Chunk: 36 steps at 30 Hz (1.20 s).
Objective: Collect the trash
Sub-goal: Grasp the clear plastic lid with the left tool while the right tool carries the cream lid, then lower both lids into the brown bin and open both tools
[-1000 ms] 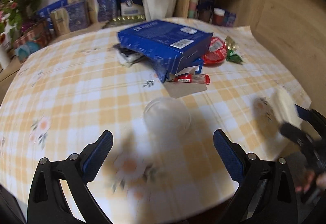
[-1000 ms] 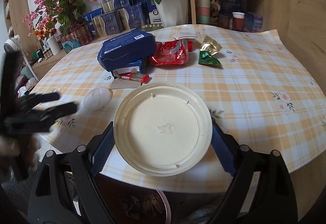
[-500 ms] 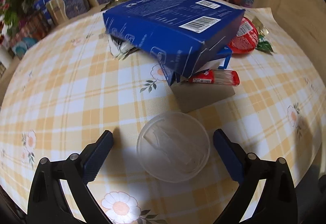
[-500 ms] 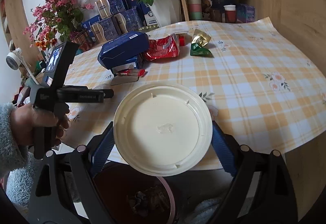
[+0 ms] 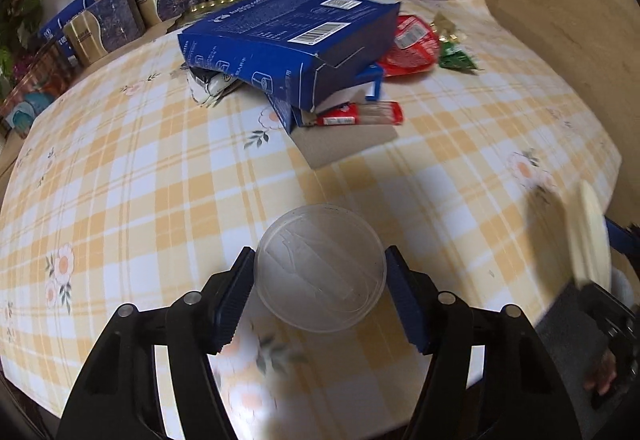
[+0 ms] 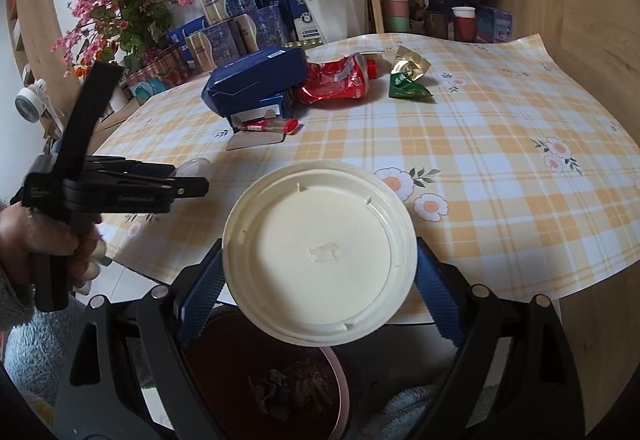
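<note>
Down came the left gripper (image 5: 320,292) over the clear plastic lid (image 5: 321,267), which had lain well ahead of its wide-spread jaws a moment before — now the jaws were closing, the blue pads (image 5: 236,296) right at the lid's rim on both sides, though whether they pressed yet I could not tell. That lid lay flat on the checked tablecloth (image 5: 120,180), nearer the camera than the blue carton (image 5: 288,44). Barcode stickers showed on the carton's top; its small print was unreadable. Beside the carton lay a red wrapper (image 5: 360,114), lettering too blurred to read. Over on the other side, the right gripper (image 6: 320,272) held firm — its jaws clamped across a cream round lid (image 6: 320,252), just off the tablecloth's near edge, above a brown bin (image 6: 280,392).
</note>
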Tool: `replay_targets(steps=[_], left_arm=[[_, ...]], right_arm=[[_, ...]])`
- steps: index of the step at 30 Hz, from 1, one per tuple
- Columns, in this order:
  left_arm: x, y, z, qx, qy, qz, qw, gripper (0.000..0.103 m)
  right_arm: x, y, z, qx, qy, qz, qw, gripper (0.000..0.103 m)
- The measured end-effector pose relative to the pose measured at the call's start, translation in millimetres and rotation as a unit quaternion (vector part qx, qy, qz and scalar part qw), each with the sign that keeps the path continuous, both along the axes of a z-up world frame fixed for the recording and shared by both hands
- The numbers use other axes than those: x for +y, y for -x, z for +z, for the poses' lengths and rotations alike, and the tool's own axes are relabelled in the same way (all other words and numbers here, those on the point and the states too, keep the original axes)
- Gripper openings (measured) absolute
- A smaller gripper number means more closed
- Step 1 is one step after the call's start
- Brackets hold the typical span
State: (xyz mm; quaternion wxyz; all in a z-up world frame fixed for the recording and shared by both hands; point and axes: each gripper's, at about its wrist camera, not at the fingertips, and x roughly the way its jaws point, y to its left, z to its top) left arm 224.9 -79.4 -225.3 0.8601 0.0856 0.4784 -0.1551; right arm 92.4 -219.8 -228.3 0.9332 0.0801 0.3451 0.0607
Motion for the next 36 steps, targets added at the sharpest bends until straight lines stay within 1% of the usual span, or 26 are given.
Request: replay_targets(steps=[3, 6, 10, 11, 16, 18, 23, 26, 29, 32, 34, 36], left_arm=[[8.9, 23.4, 10.8, -0.005, 0.017, -0.001, 0.9998, 0.064], [20.1, 53.6, 24.7, -0.007, 0.043, 0.002, 0.9990, 0.064], [36.3, 91.6, 40.5, -0.016, 0.073, 0.007, 0.9972, 0.064], [41.1, 102.5, 43.1, -0.019, 0.082, 0.009, 0.9964, 0.064], [58.3, 131.5, 41.4, -0.015, 0.102, 0.021, 0.9945, 0.064], [66.0, 138.0, 38.0, -0.011, 0.108, 0.030, 0.9937, 0.064], [81.9, 144.2, 29.2, -0.002, 0.117, 0.053, 0.9916, 0.064], [85.9, 145.2, 29.1, -0.005, 0.117, 0.056, 0.9916, 0.064], [84.4, 148.1, 30.0, -0.012, 0.115, 0.048, 0.9921, 0.064], [78.9, 150.5, 28.1, -0.018, 0.098, 0.045, 0.9940, 0.064], [73.3, 153.3, 26.0, -0.023, 0.090, 0.035, 0.9950, 0.064], [68.8, 158.8, 23.0, -0.032, 0.093, 0.023, 0.9949, 0.064]], right_arm=[[4.8, 3.0, 2.3, 0.002, 0.003, 0.008, 1.000, 0.087], [9.9, 10.6, 7.1, 0.011, -0.017, 0.022, 1.000, 0.087], [27.1, 26.4, 4.9, 0.033, -0.028, 0.061, 0.997, 0.087], [33.8, 30.4, 0.2, 0.046, -0.029, 0.075, 0.996, 0.088], [59.3, 38.7, -22.6, 0.089, -0.015, 0.112, 0.990, 0.088], [65.3, 37.4, -25.0, 0.094, -0.014, 0.119, 0.988, 0.088], [71.8, 27.3, -25.9, 0.104, -0.044, 0.121, 0.986, 0.091], [73.2, 26.7, -20.6, 0.094, -0.041, 0.118, 0.988, 0.092], [67.2, 27.9, -13.3, 0.079, -0.035, 0.109, 0.990, 0.093], [56.6, 31.8, -6.0, 0.062, -0.027, 0.087, 0.994, 0.093], [47.4, 40.1, 3.6, 0.032, -0.004, 0.061, 0.998, 0.093], [40.0, 49.2, 11.1, 0.004, 0.020, 0.036, 0.999, 0.097]])
